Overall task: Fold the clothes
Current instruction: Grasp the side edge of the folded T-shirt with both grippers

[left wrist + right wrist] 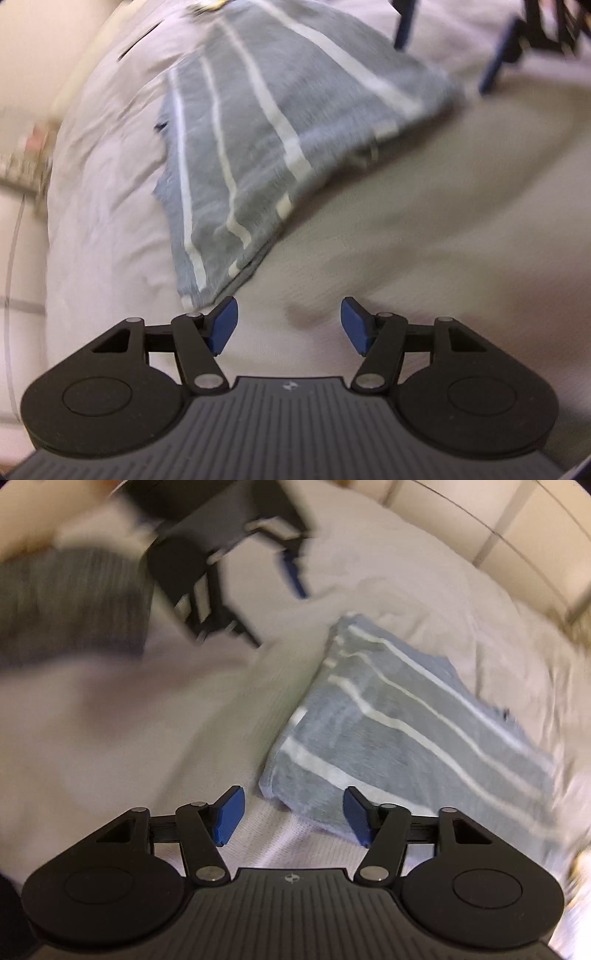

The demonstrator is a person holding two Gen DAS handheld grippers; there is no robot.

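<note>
A grey-blue garment with white stripes (258, 147) lies folded flat on a white bedsheet (406, 240). My left gripper (289, 326) is open and empty, just below the garment's near corner, its left fingertip (223, 325) close to the cloth edge. In the right wrist view the same garment (406, 731) lies right of centre. My right gripper (293, 818) is open and empty, with the garment's near corner between and just beyond its fingertips. The left gripper (291, 572) shows blurred at the top of the right wrist view; the right gripper (524, 48) shows at the top right of the left wrist view.
The white sheet (184, 738) covers a bed. A pale headboard or wall (517, 535) runs along the far right in the right wrist view. A dark grey blurred cloth mass (70, 602) sits at the upper left there. The bed's edge (44, 192) falls off at the left.
</note>
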